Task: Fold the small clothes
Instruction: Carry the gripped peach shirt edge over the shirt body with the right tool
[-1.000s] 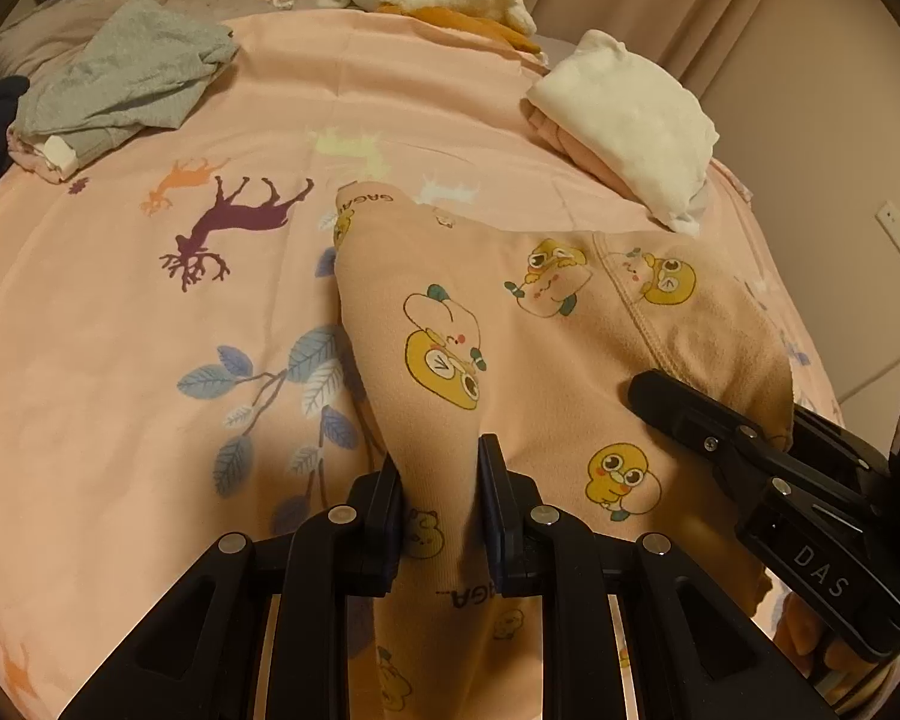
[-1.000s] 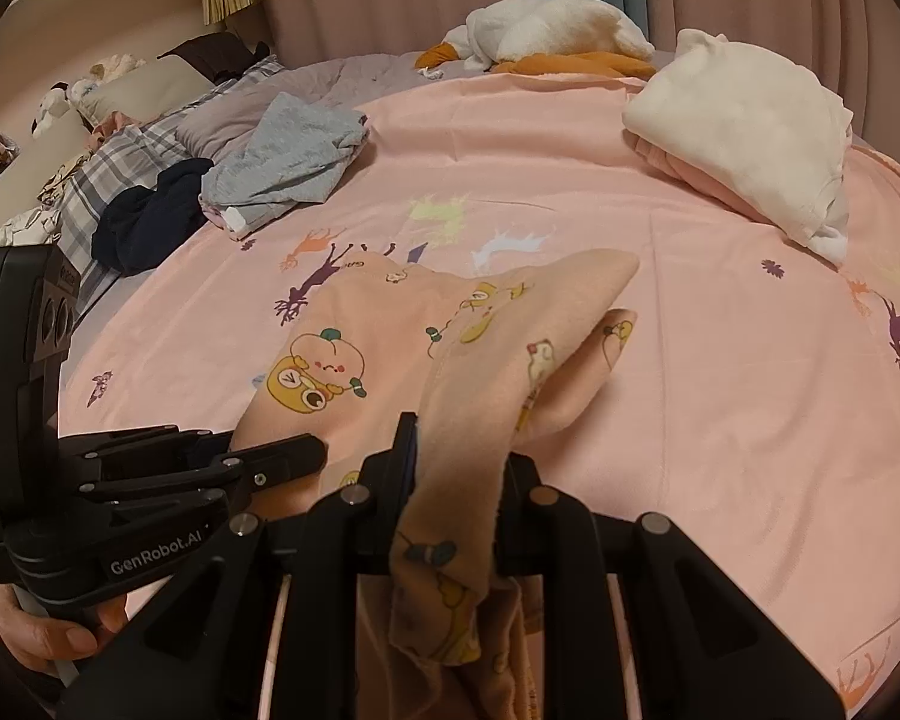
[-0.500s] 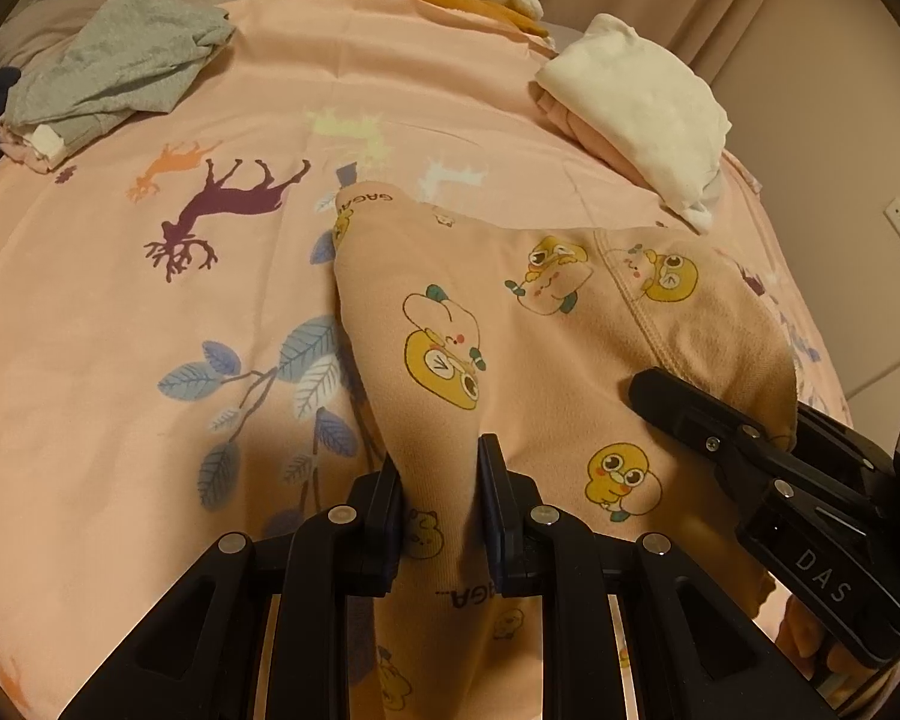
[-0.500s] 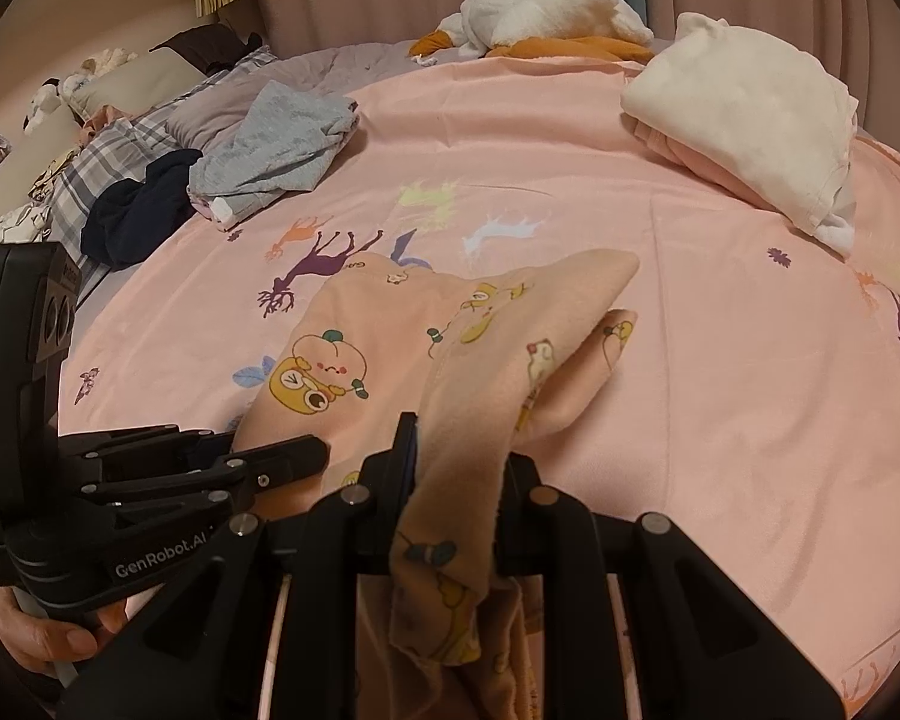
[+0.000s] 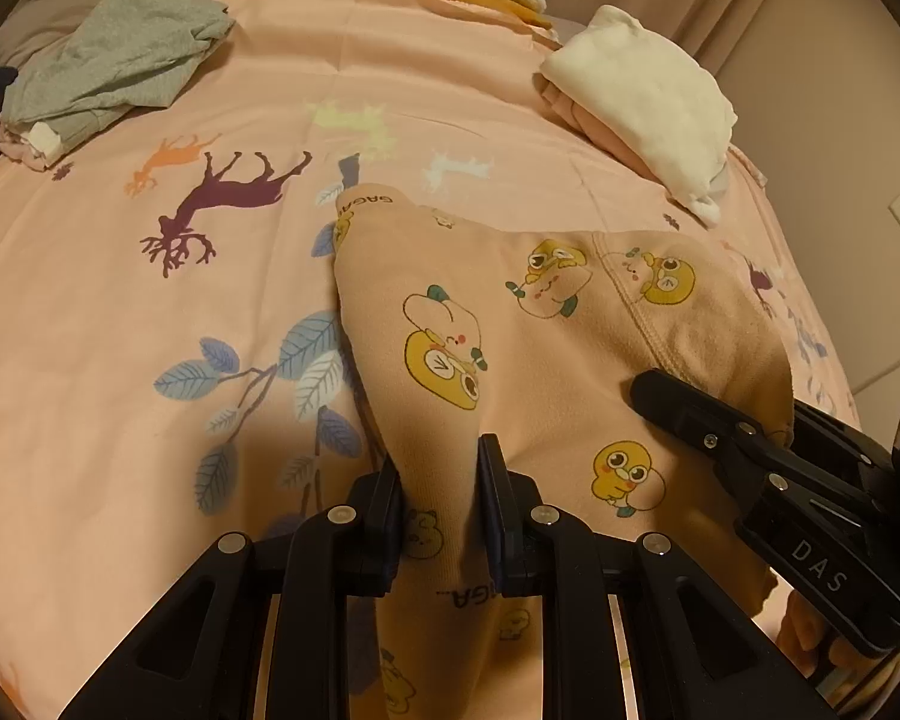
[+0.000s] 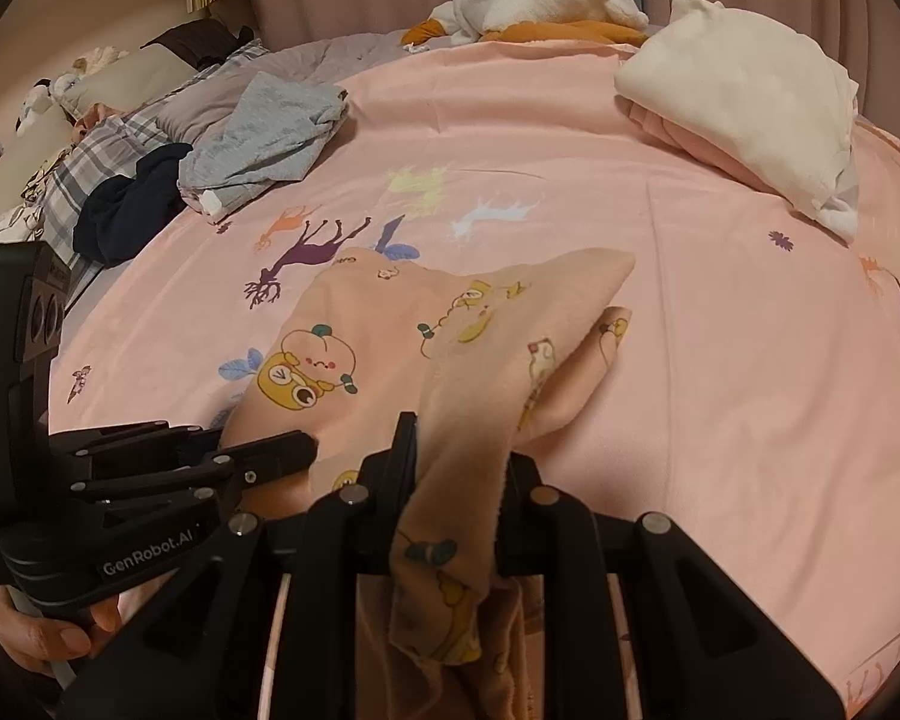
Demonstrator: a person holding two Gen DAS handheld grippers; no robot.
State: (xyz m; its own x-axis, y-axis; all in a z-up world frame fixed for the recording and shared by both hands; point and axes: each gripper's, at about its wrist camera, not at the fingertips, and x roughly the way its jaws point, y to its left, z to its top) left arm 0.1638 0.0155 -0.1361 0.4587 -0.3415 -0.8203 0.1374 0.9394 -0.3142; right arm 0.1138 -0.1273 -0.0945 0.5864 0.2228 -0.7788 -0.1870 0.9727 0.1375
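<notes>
A small peach garment [image 5: 540,324] printed with yellow cartoon animals lies half spread on the pink bedsheet [image 5: 120,312]; it also shows in the right wrist view [image 6: 390,336]. My left gripper [image 5: 440,468] is shut on its near left edge. My right gripper [image 6: 459,450] is shut on its near right edge, and a fold of the cloth hangs down between the fingers. The right gripper also shows at the right of the left wrist view [image 5: 750,450]. The left gripper also shows at the left of the right wrist view [image 6: 222,468]. The near part of the garment is hidden behind the fingers.
A folded white and pink stack [image 5: 642,96] lies at the back right. A crumpled grey garment [image 5: 108,60] and a dark one [image 6: 132,204] lie at the back left. A white and orange plush [image 6: 534,6] lies at the far edge. A wall is at the right.
Both grippers keep their hold on the garment. Both views have shifted slightly, with the far things lower in the left wrist view; the garment keeps its shape.
</notes>
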